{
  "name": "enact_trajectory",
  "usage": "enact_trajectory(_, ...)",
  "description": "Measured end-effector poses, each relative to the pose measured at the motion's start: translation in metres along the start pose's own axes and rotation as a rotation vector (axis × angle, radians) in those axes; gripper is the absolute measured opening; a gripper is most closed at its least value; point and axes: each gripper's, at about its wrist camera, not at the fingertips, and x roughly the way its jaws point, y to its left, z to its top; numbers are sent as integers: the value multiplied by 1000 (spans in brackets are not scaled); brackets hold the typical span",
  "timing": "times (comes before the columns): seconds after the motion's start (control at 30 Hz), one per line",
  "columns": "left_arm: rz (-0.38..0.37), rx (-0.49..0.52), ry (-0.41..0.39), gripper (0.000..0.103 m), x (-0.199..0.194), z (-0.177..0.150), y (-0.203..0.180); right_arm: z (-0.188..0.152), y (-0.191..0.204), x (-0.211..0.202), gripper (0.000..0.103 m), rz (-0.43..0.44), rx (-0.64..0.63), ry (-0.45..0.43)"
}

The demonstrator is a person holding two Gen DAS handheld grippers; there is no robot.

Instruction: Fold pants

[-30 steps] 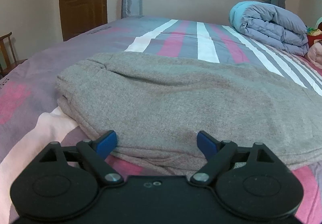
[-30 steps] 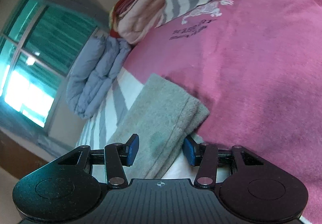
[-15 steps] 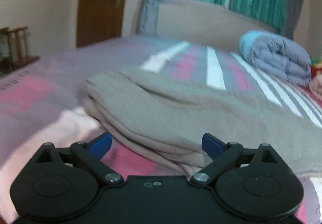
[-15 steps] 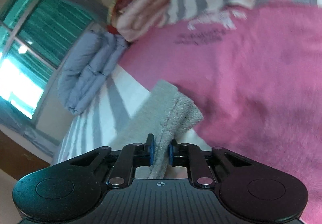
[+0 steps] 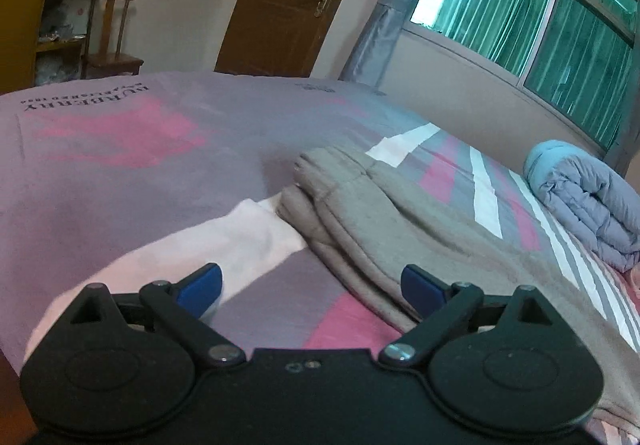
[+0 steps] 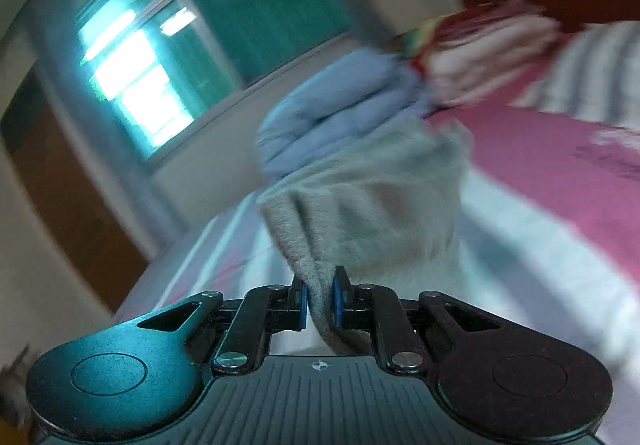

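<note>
Grey pants (image 5: 404, 217) lying at frame centre on striped bed (image 5: 120, 181), left gripper (image 5: 310, 283) fingers spread wide and empty at bottom, right gripper (image 6: 320, 299) fingers clenched on pants (image 6: 360, 201) edge, blurred.

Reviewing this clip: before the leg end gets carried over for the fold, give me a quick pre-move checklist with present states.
1. Right gripper shut on pants: ok.
2. Cloth seated between both pads: ok.
3. Left gripper open, holding nothing: ok.
4. Waist end of pants flat on the bed: ok.
5. Folded duvet apart from the pants: ok.
6. Both leg layers pinched: cannot tell, right view blurred.
</note>
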Motion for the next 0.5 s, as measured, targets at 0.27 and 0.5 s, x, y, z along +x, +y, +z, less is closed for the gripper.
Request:
enact_trajectory(0.27, -117, 199, 29, 90, -13, 2, -24, -128, 118, 69, 13, 149, -136, 255)
enact_trajectory(0.5, -139, 264, 107, 90, 1, -6, -39, -206, 146, 79, 37, 129, -311, 323)
